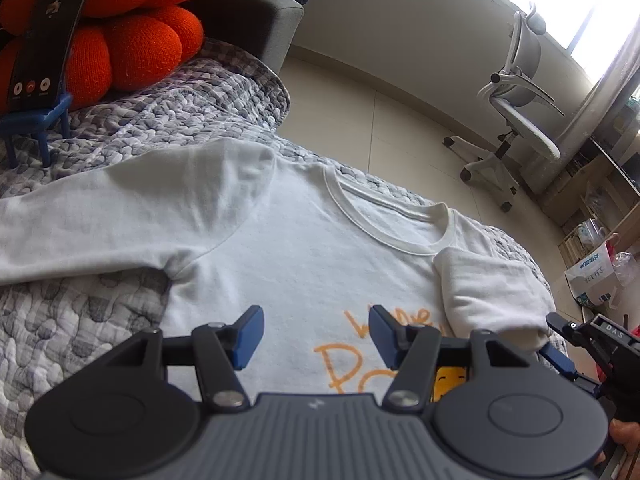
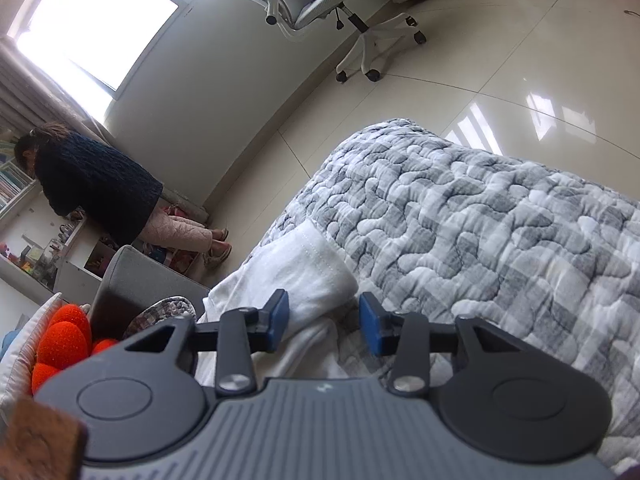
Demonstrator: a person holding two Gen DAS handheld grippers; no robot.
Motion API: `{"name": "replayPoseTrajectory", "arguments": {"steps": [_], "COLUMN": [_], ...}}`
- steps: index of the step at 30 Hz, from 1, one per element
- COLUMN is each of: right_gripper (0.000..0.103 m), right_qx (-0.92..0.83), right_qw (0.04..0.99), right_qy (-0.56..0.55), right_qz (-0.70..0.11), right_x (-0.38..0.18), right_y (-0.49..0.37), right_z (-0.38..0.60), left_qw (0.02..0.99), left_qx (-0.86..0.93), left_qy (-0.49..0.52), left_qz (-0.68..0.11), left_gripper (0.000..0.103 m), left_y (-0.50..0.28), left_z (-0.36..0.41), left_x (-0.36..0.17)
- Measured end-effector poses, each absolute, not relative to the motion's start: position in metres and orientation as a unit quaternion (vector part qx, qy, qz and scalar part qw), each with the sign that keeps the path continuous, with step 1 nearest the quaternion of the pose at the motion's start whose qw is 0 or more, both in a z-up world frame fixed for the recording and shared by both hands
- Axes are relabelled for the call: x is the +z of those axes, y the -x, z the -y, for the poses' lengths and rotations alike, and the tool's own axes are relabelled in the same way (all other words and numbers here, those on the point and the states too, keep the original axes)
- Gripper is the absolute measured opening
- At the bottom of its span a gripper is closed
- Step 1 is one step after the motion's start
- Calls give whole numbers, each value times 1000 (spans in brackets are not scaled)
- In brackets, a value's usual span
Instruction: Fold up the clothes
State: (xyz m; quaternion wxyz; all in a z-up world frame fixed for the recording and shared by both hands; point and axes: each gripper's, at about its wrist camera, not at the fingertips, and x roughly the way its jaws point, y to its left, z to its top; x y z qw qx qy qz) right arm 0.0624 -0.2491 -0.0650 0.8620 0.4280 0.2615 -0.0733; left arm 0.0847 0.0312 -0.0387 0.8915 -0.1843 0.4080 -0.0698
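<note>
Left gripper: your left gripper [image 1: 316, 336] fills the bottom of its view, blue pads spread wide with nothing between them, hovering above the shirt's orange lettering [image 1: 360, 360].

Right gripper: your right gripper [image 2: 324, 326] sits low in its own frame, jaws wide apart and empty, the folded sleeve [image 2: 316, 280] just ahead of its left pad. In the left view it enters at the lower right edge, beside that same sleeve.

Shirt: you have a white T-shirt [image 1: 280, 248] lying face up across the middle of the left view, collar [image 1: 396, 220] toward the upper right, one sleeve spread flat to the left edge, the other turned in over the chest at right.

Surface: a grey patterned quilt [image 2: 500, 240] lies under the shirt.

Upper left, left view: a phone [image 1: 48, 36] stands on a small blue stand in front of an orange knotted cushion [image 1: 136, 48].

Background: a white office chair [image 2: 320, 4] stands on the tiled floor at the top of the right view; a person in a dark top [image 2: 96, 184] bends over shelves at the left edge.
</note>
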Motion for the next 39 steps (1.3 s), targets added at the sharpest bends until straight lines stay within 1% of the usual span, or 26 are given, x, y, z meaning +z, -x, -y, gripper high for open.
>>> {"name": "replayPoseTrajectory", "arguments": {"steps": [3,4,6,12,21,30,37,39], "right_gripper": [17,14,11,10,10,10,10,11], "right_qx": [-84,-88,-89,-60,28,123,183,198], "right_qw": [874,878,891,922,937,938,933,930], "right_qy": [-414,-407,-390,-346,-319,-284,-250,-236], "right_qz": [-242,-235,-216,-161,-140,-153,-184,-202], "right_x": [-62,-61,-54,-30,-2,10,2,-3], "right_y": [-61,-60,-57,-45,-45,-51,-55,-55], "right_z": [244,241,236,215,176,129,95,85], "left_qw": [887,885,878,858,831,818,822,816], "left_qx": [-96,-105,-121,-145,-170,-178,-161,-159], "left_qy": [196,201,226,292,379,420,427,441], "left_qz": [-407,-406,-405,-398,-370,-350,-339,-337], "left_gripper": [59,59,60,62,62,62,64,67], "left_y": [-88,-89,-90,-91,-90,-89,-87,-86], "left_z": [-34,-35,-42,-59,-85,-100,-115,-121], "left_x": [-37,-37,-37,-39,-40,-43,-50,-55]}}
